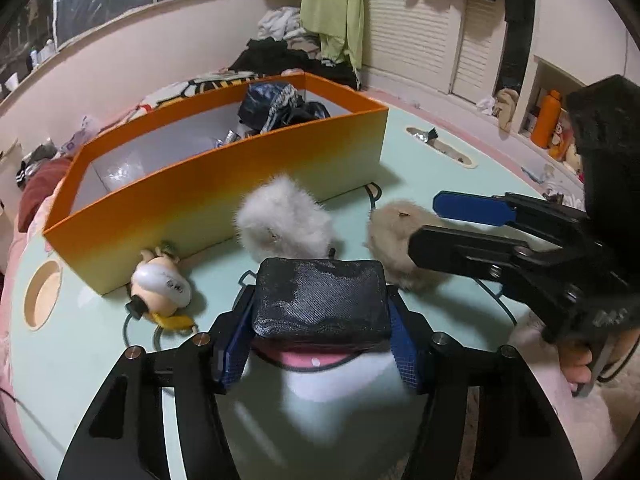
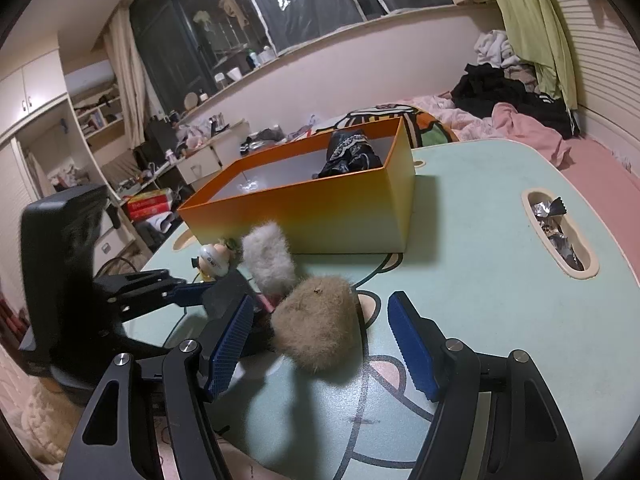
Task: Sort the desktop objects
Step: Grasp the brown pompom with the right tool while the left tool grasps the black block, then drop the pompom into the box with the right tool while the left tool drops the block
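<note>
My left gripper (image 1: 320, 344) is shut on a black mesh pouch (image 1: 322, 300) and holds it just above the pale green table (image 1: 80, 360). Beyond it lie a white fluffy pompom (image 1: 284, 216) and a beige fluffy pompom (image 1: 394, 240). A small figurine keychain (image 1: 162, 284) lies by the front wall of the orange box (image 1: 224, 188). My right gripper (image 2: 320, 340) is open, with its fingers on either side of the beige pompom (image 2: 316, 324). The white pompom (image 2: 268, 260), the figurine (image 2: 216, 260) and the orange box (image 2: 320, 208) show behind it.
The box holds dark bundled cloth (image 2: 352, 152) at its far end and a clear plastic item (image 1: 120, 172). An oval slot in the table (image 2: 560, 232) holds foil wrappers. A round hole (image 1: 42, 300) sits at the table's left edge. A bed with clothes (image 2: 512, 92) lies behind.
</note>
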Motion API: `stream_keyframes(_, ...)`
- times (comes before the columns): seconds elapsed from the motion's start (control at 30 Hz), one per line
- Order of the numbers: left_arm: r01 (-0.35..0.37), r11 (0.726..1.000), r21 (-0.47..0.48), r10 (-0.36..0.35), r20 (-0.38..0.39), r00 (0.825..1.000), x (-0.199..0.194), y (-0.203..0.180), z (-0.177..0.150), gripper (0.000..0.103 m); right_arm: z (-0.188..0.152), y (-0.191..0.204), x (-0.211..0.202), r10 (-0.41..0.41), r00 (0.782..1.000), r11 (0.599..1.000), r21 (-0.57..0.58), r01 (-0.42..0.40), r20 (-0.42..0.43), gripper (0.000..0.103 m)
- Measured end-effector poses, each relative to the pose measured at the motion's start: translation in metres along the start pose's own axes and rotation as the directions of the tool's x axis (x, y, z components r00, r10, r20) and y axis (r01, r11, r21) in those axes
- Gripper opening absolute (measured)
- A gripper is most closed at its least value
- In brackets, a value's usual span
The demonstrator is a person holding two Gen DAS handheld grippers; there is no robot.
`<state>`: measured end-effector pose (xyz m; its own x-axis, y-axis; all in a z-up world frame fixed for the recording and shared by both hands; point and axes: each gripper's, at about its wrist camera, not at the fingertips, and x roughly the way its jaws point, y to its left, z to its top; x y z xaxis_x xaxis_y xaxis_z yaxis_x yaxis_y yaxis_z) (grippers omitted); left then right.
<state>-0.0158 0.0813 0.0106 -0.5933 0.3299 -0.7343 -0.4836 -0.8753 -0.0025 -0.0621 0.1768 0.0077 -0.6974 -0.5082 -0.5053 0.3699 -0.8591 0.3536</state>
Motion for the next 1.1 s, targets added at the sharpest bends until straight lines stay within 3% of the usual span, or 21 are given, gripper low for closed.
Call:
stream_keyframes(0.1,0.003,1.0,-0.025,-0.002,0.039,0.999,-0.012,0.005,-0.006,0.061,0.0,0.002,0.001,-0.004,1.0,1.0,-0.01,0.004,-0.007,0.064)
stream_keyframes(0.17,0.013,0.999,-0.041,-0.01,0.07,0.997,-0.024,0.008,-0.012,0.061,-0.001,0.004,0.006,-0.008,0.999,1.0,-0.021,0.007,-0.035,0.027)
stream_keyframes(0.23,0.013,0.999,-0.05,-0.009,0.088,0.996,-0.032,0.011,-0.015,0.061,-0.001,0.006,0.007,-0.011,0.999,1.0,-0.029,0.01,-0.036,0.015)
stream_keyframes(0.33,0.008,0.998,-0.062,-0.001,0.122,0.993,-0.045,0.015,-0.01,0.061,0.001,0.013,-0.001,-0.026,1.0,0.998,-0.054,0.026,0.002,0.012)
stream_keyframes(0.5,-0.009,0.996,-0.093,0.029,0.219,0.975,-0.071,0.025,0.018,0.061,0.036,0.022,-0.012,0.047,0.996,0.999,-0.019,-0.046,0.071,0.012)
stream_keyframes(0.6,-0.033,0.989,-0.143,0.071,0.272,0.96,-0.077,0.041,0.048,0.061,0.082,0.033,-0.006,0.037,0.99,0.999,-0.028,-0.034,0.138,0.012)
stream_keyframes(0.7,-0.06,0.976,-0.208,0.121,0.297,0.947,-0.068,0.062,0.077,0.061,0.116,0.038,0.015,0.031,0.988,0.999,-0.025,-0.027,0.152,0.012)
stream_keyframes(0.73,-0.071,0.971,-0.227,0.136,0.287,0.948,-0.057,0.071,0.086,0.061,0.123,0.039,0.028,0.0,0.991,0.999,-0.04,0.005,0.137,0.015)
stream_keyframes(0.83,-0.117,0.958,-0.263,0.171,0.193,0.966,-0.024,0.087,0.085,0.066,0.12,0.033,0.067,-0.137,0.99,0.99,-0.038,0.139,0.039,0.066)
stream_keyframes(0.9,-0.119,0.949,-0.291,0.169,0.153,0.974,-0.008,0.095,0.072,0.066,0.103,0.024,0.082,-0.145,0.989,0.989,-0.021,0.145,-0.01,0.066)
stream_keyframes(0.97,-0.1,0.95,-0.297,0.154,0.163,0.975,-0.004,0.097,0.062,0.069,0.096,0.031,0.077,-0.191,0.981,0.978,-0.08,0.194,0.036,0.066)
stream_keyframes(1.03,-0.131,0.95,-0.284,0.186,0.179,0.966,-0.008,0.094,0.059,0.075,0.096,0.037,0.075,-0.203,0.978,0.972,-0.111,0.206,0.035,0.066)
stream_keyframes(1.1,-0.136,0.947,-0.292,0.202,0.211,0.956,-0.018,0.093,0.059,0.075,0.099,0.039,0.063,-0.19,0.978,0.975,-0.099,0.198,0.088,0.066)
